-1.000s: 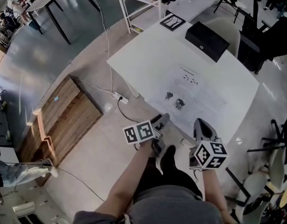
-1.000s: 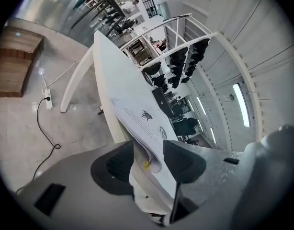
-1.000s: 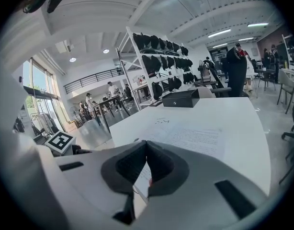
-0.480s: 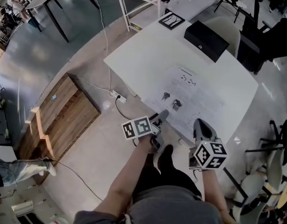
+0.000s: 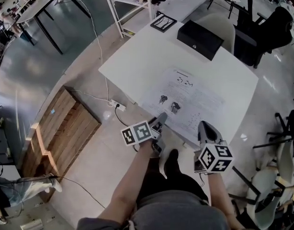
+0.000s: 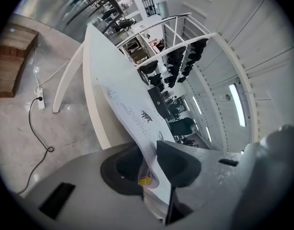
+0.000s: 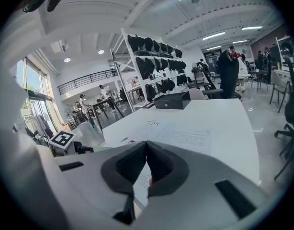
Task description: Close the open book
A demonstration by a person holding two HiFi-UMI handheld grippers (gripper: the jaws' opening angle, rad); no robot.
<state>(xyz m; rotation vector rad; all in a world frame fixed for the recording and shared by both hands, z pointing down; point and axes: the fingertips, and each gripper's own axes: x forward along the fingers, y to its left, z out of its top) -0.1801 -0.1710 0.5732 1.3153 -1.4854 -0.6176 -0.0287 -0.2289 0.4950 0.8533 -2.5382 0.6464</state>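
head view: camera on the person's head, high up, facing steeply down on the whole white bench (image 5: 132, 56), the floor round it, and the left gripper (image 5: 161, 119) and right gripper (image 5: 204, 127) at the near edge.
left gripper view: rides that gripper, rolled sideways, very close, looking along the open book (image 6: 135, 116) from the bench's near edge.
right gripper view: upright, low over the bench top, facing across it.
shared by all three: bench, open book, black box (image 5: 199, 38).

book (image 5: 187, 104) 1 | hand-held grippers (image 5: 162, 117) (image 5: 205, 126) 2 | black box (image 5: 200, 39) 1 | table (image 5: 137, 56) 1
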